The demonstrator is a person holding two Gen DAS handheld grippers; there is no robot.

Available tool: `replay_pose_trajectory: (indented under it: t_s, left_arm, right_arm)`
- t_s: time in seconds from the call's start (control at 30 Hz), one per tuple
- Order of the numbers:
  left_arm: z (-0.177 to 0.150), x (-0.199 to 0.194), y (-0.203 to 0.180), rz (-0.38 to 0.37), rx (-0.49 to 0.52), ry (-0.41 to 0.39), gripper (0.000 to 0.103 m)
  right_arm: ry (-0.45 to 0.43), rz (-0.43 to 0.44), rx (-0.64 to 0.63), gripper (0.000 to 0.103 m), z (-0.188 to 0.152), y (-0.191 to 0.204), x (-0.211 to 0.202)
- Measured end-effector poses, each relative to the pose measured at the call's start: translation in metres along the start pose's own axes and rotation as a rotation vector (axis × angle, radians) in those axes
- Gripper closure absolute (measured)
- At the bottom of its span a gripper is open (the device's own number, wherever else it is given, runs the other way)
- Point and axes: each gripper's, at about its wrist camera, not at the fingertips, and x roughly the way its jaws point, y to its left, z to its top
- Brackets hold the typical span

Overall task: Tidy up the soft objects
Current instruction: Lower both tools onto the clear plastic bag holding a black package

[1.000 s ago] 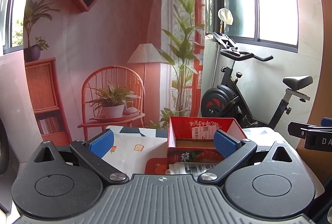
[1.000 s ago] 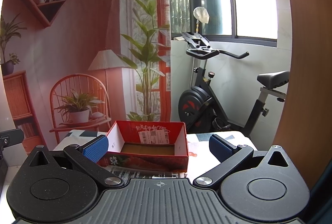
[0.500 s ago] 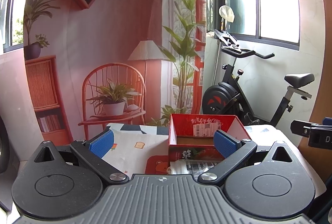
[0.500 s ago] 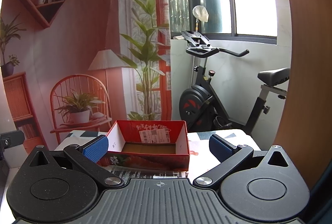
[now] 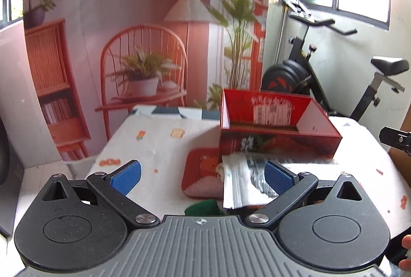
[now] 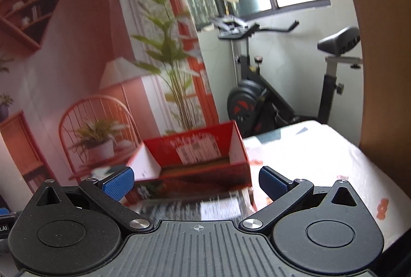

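On the desk point(image 5: 154, 146), covered with a white cloth printed with small orange motifs, an open red cardboard box point(image 5: 277, 130) stands toward the far side, and its inside looks empty apart from a white label on the back wall. Nothing soft has gone into it yet, so I judge the task to be at its very start, with all the sorting left to do.

Just in front of the box, on the near side, lie the soft things. A flat red fabric pouch with a cartoon bear print point(image 5: 203, 174) rests on the cloth, touching or nearly touching the box's front wall. A crinkled silver plastic bag point(image 5: 244, 179) overlaps its right part and reaches along the foot of the box. A dark green soft item point(image 5: 203, 209) peeks out just nearer, mostly hidden behind the gripper body, so what it is cannot be told. The bag looks light and slippery; the pouch looks limp and thin.

The left gripper point(image 5: 203, 174) hovers above these items with its blue-padded jaws spread wide, holding nothing. The right gripper point(image 6: 196, 180), tilted in a blurred view, is likewise wide apart and empty, facing the box with the silver bag point(image 6: 195, 207) below it.
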Motion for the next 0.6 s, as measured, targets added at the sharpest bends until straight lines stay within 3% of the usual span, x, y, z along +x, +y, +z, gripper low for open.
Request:
replay_pose_trajectory:
  t_s: [0.2,0.37,0.5,0.6]
  left_arm:
    - [-0.018,0.046,0.008,-0.011,-0.023,0.090,0.001]
    - [-0.023,0.072,0.012,-0.047,-0.042,0.125,0.005]
    - [-0.026,0.093,0.021,-0.125,-0.118,0.172,0.009]
    - [-0.024,0.108,0.018,-0.117,-0.098,0.186,0.012]
  right_arm:
    - [0.105,0.019,-0.030,0.000,-0.031,-0.003,0.041]
    - [0.178,-0.025,-0.063,0.000,-0.043,-0.009,0.069]
    - [0.214,0.014,-0.088,0.001,-0.044,-0.020,0.086]
    - [0.244,0.024,-0.146,0.003,-0.038,-0.025,0.101]
